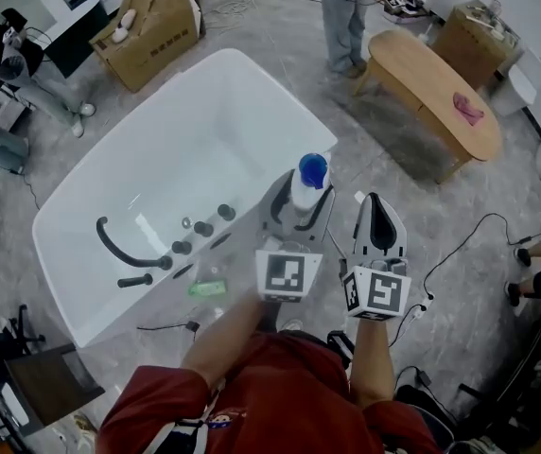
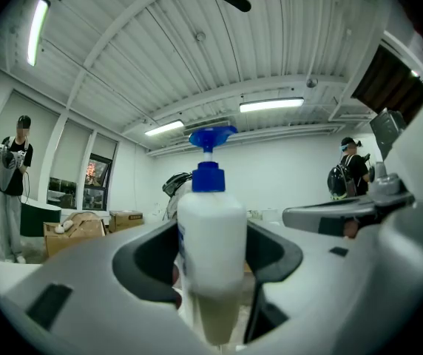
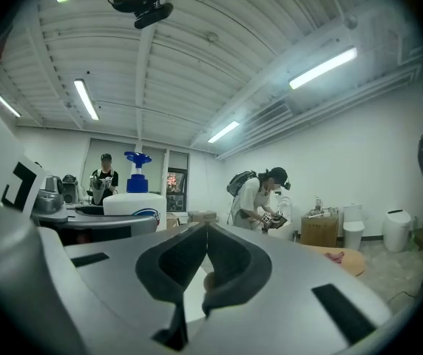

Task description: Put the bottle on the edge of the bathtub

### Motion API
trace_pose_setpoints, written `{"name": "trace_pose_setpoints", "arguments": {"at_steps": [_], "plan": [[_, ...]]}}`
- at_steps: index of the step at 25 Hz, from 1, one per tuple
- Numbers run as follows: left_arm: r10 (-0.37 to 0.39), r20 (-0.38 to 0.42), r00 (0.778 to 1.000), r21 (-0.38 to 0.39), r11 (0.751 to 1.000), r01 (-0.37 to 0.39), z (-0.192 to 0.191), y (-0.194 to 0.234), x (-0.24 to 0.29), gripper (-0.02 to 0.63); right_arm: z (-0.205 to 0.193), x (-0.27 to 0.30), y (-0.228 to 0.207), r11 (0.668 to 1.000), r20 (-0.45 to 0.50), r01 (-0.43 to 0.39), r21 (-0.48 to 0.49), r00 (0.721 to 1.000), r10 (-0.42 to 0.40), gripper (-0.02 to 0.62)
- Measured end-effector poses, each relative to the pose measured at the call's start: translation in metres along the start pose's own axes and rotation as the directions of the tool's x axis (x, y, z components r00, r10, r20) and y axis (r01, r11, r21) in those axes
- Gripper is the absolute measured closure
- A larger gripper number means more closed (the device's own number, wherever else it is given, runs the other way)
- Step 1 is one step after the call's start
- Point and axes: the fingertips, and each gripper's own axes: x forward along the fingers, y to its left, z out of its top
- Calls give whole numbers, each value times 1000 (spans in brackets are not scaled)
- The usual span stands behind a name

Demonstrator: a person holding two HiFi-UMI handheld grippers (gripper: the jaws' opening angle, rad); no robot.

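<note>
Bottle point(image 1: 308, 173): upright, grasped in left tongs point(image 1: 305, 202)
Tub rim point(image 1: 252, 218) just beside at 9 o'clock; long axis vertical; right tongs point(image 1: 375, 204) clenched on nothing, at 3 o'clock.

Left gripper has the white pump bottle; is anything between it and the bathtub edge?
Nothing visible. The white pump bottle with a blue top, clamped in the left gripper, is beside the white bathtub's near rim, bare there; dark round knobs sit farther left along it.
</note>
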Motion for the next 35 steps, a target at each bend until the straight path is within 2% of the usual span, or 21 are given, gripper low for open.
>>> {"name": "trace_pose_setpoints", "arguments": {"at_steps": [11,22,26,29,35], "plan": [[9,-51,999,-16,1000,-10,-60,44,33,337,-55,56,22,998,-121,-52,18,991,54,583],[-28,-78,997,23,999,30,-127,72,59,337,-107,100,32,998,-224,-59,38,972,66,583],[-41,-99,994,12,999,42,-154,77,63,337,-125,109,34,997,-266,-59,41,961,68,583],[-33,-107,994,33,999,37,-171,84,66,337,-137,116,37,997,-284,-66,42,956,75,583],[-3,-128,992,20,1000,5,-212,103,73,337,-162,124,49,995,-317,-86,44,944,96,583]]}}
